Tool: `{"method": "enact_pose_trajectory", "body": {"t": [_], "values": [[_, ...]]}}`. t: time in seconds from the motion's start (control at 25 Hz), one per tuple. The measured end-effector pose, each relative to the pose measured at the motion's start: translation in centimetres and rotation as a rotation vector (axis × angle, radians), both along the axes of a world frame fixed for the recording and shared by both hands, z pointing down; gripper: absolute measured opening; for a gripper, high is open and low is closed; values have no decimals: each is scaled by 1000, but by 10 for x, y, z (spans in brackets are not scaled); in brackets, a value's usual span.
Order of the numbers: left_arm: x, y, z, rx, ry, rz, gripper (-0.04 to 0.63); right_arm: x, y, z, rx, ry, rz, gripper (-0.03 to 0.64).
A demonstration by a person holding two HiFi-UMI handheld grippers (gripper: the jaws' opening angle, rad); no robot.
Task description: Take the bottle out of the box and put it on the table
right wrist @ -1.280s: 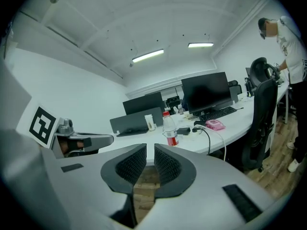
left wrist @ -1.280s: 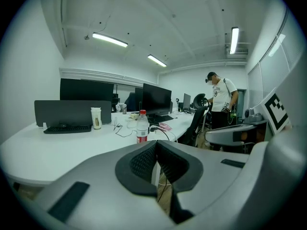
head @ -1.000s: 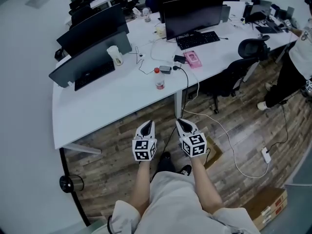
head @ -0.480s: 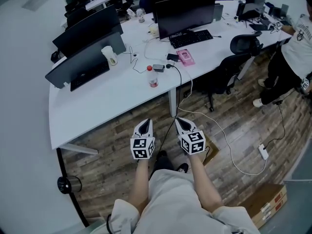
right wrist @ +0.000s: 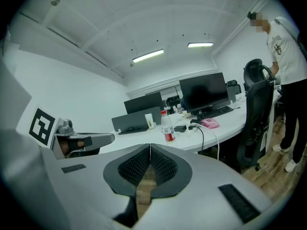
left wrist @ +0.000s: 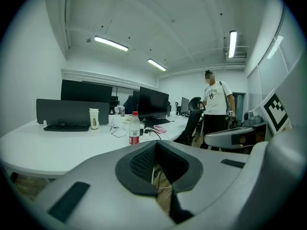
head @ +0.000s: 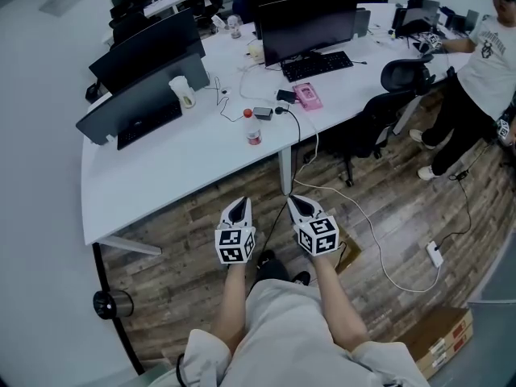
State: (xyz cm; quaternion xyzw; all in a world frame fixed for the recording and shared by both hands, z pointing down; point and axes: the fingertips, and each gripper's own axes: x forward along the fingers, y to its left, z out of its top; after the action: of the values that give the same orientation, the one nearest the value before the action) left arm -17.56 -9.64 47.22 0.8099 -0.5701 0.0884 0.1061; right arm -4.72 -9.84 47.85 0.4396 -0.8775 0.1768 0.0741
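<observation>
This is an open-plan office. Ahead of both pairs of jaws runs a long white counter (head: 161, 176) carrying several dark monitors (head: 306, 18) and a black keyboard (head: 316, 65). A black swivel chair (head: 367, 127) stands at the counter's edge, ahead and to the right of the jaws. Strip lights (left wrist: 111, 43) line the white ceiling, and the floor (head: 403, 208) is wood-patterned.

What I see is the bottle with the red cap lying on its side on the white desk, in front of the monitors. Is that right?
Not quite. The bottle is standing upright with its red cap on top, not lying on its side; the left gripper view shows this plainly. The rest holds: it is on the white desk, in front of the monitors.
</observation>
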Motion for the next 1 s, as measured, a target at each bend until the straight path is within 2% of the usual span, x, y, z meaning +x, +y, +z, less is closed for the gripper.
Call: {"method": "enact_pose_trajectory", "body": {"t": [0.24, 0.44, 1.0], "values": [[-1, -3, -4, 9, 5, -4, 14, 2, -5, -2, 10, 0, 14, 41], [0, -2, -8, 17, 53, 12, 14, 0, -5, -2, 4, -8, 11, 41], [-2, -6, -8, 23, 39, -1, 14, -2, -11, -4, 13, -18, 2, 41]]}}
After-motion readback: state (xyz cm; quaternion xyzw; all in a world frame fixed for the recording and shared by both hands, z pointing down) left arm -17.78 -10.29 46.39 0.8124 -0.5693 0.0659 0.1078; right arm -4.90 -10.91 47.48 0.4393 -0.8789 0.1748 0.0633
